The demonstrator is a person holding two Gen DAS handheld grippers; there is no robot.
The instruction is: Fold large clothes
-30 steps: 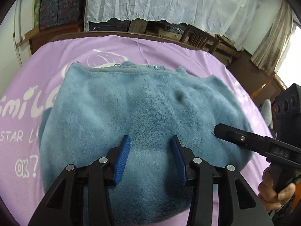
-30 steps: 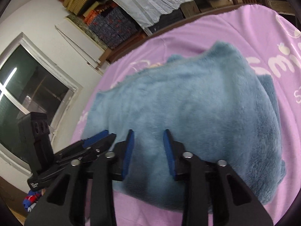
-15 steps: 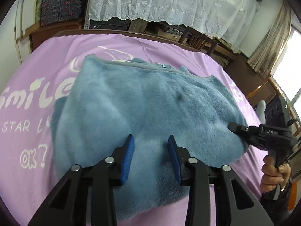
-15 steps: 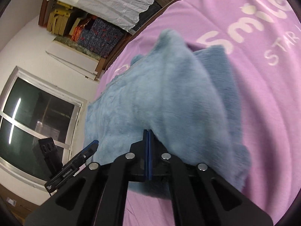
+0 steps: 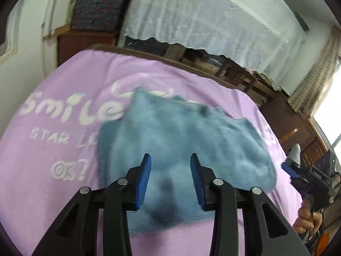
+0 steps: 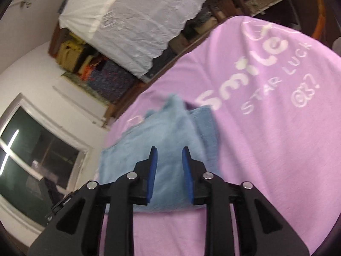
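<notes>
A folded blue fleece garment [image 5: 181,145] lies in a compact pile on the purple printed sheet [image 5: 53,149]. It also shows in the right wrist view [image 6: 166,140]. My left gripper [image 5: 170,179] is open and empty, raised above the garment's near edge. My right gripper [image 6: 169,172] is open and empty, also above the garment's near edge. The right gripper shows at the far right of the left wrist view [image 5: 287,167], clear of the garment.
The purple sheet [image 6: 277,149] covers a table with a wooden rim [image 5: 191,66]. Shelves under a white cloth [image 5: 202,17] stand behind. A window [image 6: 32,160] is on the left in the right wrist view.
Both grippers have drawn back and up from the garment. The right gripper was shut half a second ago and has opened. The garment now lies still, folded smaller.
</notes>
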